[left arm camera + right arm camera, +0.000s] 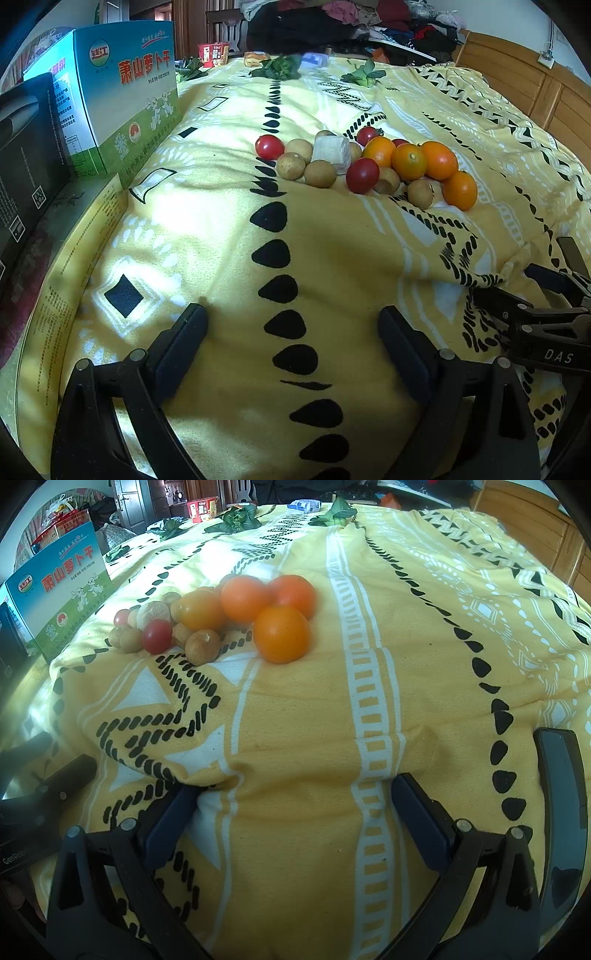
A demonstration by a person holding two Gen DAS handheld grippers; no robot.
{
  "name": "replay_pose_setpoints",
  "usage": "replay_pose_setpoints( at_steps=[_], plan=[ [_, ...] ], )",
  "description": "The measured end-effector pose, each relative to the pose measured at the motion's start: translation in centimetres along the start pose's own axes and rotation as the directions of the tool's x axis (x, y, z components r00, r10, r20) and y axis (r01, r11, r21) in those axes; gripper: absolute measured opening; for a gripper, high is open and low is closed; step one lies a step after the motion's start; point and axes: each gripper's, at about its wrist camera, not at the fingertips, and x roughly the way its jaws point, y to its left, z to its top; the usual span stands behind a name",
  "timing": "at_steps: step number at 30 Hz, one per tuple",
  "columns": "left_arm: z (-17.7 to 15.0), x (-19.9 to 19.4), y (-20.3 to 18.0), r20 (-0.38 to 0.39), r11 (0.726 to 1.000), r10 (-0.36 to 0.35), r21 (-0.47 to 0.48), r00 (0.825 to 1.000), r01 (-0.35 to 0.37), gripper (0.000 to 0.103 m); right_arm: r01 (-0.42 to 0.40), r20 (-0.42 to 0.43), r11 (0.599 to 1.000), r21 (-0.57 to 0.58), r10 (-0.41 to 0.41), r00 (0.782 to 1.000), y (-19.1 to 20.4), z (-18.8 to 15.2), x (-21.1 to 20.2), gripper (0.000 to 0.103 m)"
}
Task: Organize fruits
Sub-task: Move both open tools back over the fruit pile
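Note:
A heap of fruit lies on the yellow patterned blanket (332, 258). It holds several oranges (408, 160), red cherry tomatoes (362, 175) and small brown round fruits (320, 173), around a pale whitish lump (331, 151). My left gripper (291, 314) hovers open over bare blanket, well short of the heap, with nothing between its fingers. In the right wrist view the nearest orange (281, 633) sits ahead and left of centre, with a tomato (157, 637) and a brown fruit (201, 646) beside it. My right gripper (295, 788) is open and holds nothing.
A blue-green carton (122, 92) and a black box (26, 147) stand along the left edge on a flat yellow box (74, 258). Leafy greens (280, 68) and a red cup (214, 53) lie at the far end. A dark phone (561, 812) rests beside the right gripper.

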Motion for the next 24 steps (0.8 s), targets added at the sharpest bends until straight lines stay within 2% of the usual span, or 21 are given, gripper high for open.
replay_pose_setpoints(
  at_steps=[12, 14, 16, 18, 20, 22, 24],
  plan=[
    [0.1, -0.4, 0.3, -0.012, 1.000, -0.010, -0.001, 1.000, 0.010, 0.095, 0.000, 0.001, 1.000, -0.001, 0.000, 1.000, 0.0, 0.0, 0.0, 0.103],
    [0.6, -1.1, 0.7, -0.016, 0.999, -0.033, -0.032, 0.999, 0.032, 0.090, -0.001, 0.001, 1.000, 0.000, 0.001, 1.000, 0.0, 0.0, 0.0, 0.103],
    [1.2, -2.0, 1.3, 0.012, 0.994, -0.078, -0.070, 0.997, 0.079, 0.073, -0.003, 0.002, 1.000, 0.000, 0.003, 1.000, 0.0, 0.0, 0.0, 0.103],
    [2.6, -2.5, 1.5, 0.033, 0.992, -0.098, -0.081, 0.995, 0.101, 0.061, -0.003, 0.002, 1.000, 0.000, 0.003, 1.000, 0.0, 0.0, 0.0, 0.103],
    [4.2, -2.3, 1.0, 0.043, 0.988, -0.135, -0.064, 0.990, 0.138, 0.058, -0.003, 0.002, 1.000, 0.000, 0.003, 1.000, 0.0, 0.0, 0.0, 0.103],
    [5.7, -1.4, 0.1, 0.033, 0.982, -0.184, -0.037, 0.982, 0.185, 0.046, -0.003, 0.002, 1.000, 0.000, 0.003, 1.000, 0.0, 0.0, 0.0, 0.103],
    [7.0, -0.2, -0.7, 0.028, 0.981, -0.195, -0.020, 0.980, 0.195, 0.044, -0.004, 0.002, 1.000, -0.001, 0.004, 1.000, 0.0, 0.0, 0.0, 0.103]
  ],
)
